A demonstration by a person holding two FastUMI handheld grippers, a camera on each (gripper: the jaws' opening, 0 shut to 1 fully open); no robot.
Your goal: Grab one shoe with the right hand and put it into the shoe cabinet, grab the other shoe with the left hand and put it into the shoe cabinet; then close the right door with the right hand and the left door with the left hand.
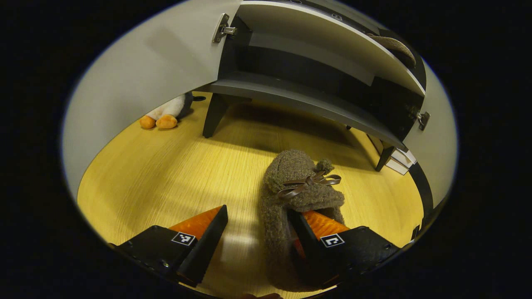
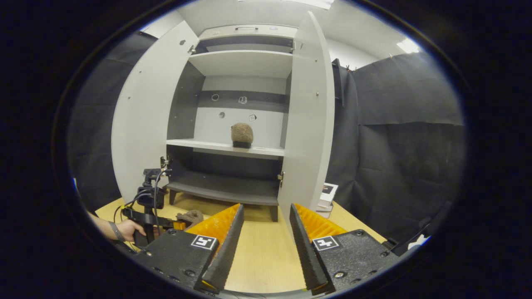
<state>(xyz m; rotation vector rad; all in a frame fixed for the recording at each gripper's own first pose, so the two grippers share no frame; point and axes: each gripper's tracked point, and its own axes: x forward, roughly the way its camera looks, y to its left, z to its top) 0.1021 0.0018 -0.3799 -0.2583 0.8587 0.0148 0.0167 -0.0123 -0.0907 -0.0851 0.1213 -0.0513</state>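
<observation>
A brown fuzzy shoe (image 1: 291,195) with a ribbon bow lies on the wooden floor in front of the shoe cabinet (image 1: 299,99). My left gripper (image 1: 257,211) is open: one finger sits inside the shoe's opening and the other stands outside its side wall. The other shoe (image 2: 242,135) stands on the middle shelf, also seen in the left gripper view (image 1: 395,46). My right gripper (image 2: 266,206) hangs open and empty, well back from the cabinet (image 2: 224,191). In the right gripper view, a hand holds the left gripper (image 2: 168,223) low at the floor shoe (image 2: 190,216).
Both cabinet doors stand open: the left door (image 2: 141,124) and the right door (image 2: 309,124). A plush penguin (image 1: 166,116) sits on the floor behind the left door. A small stack of boxes (image 2: 326,195) lies by the right door.
</observation>
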